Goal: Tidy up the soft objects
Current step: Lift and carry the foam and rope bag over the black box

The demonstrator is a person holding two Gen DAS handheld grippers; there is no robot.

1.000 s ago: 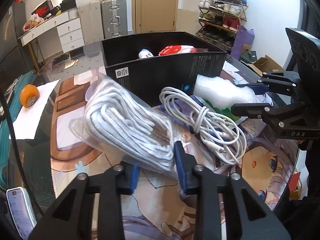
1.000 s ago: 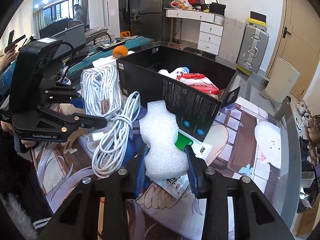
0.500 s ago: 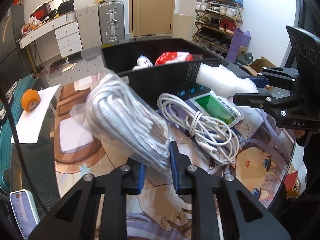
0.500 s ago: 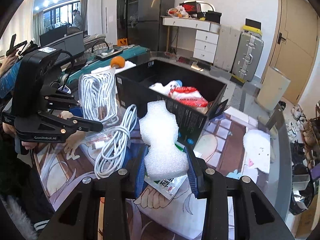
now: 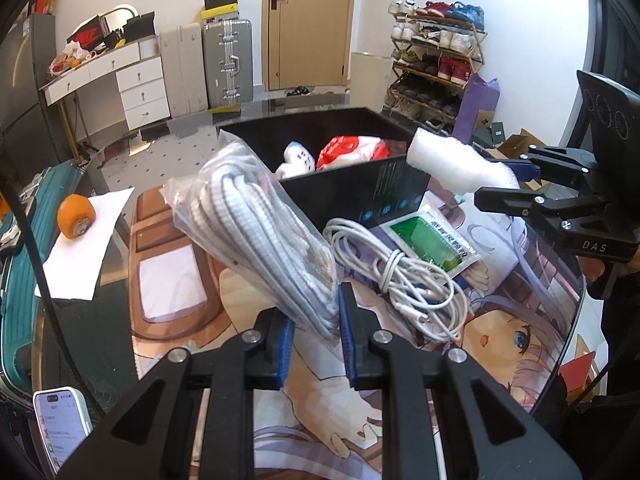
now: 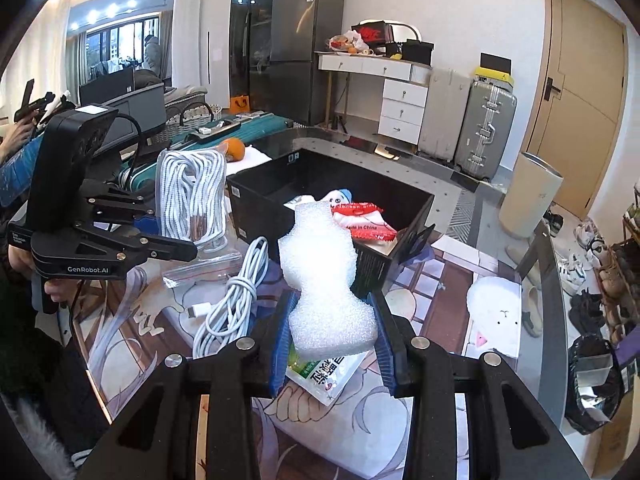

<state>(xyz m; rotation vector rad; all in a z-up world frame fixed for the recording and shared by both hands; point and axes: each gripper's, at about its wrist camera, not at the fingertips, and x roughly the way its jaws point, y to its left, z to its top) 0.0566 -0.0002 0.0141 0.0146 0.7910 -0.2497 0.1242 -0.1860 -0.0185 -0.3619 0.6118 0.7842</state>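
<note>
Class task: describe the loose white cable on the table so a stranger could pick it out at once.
Find the black box on the table. Just in front of it, on the printed mat, lies the loose white cable, coiled and tied around its middle. Unlike the bagged white cord beside it, it is smooth, unbagged and unheld.

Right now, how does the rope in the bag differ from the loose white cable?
The rope bundle is sealed in a clear plastic bag; the cable is bare. The rope is held up off the mat in the left tongs; the cable lies flat on the mat. The rope is braided with dark flecks; the cable is smooth. Both are white and coiled.
</note>
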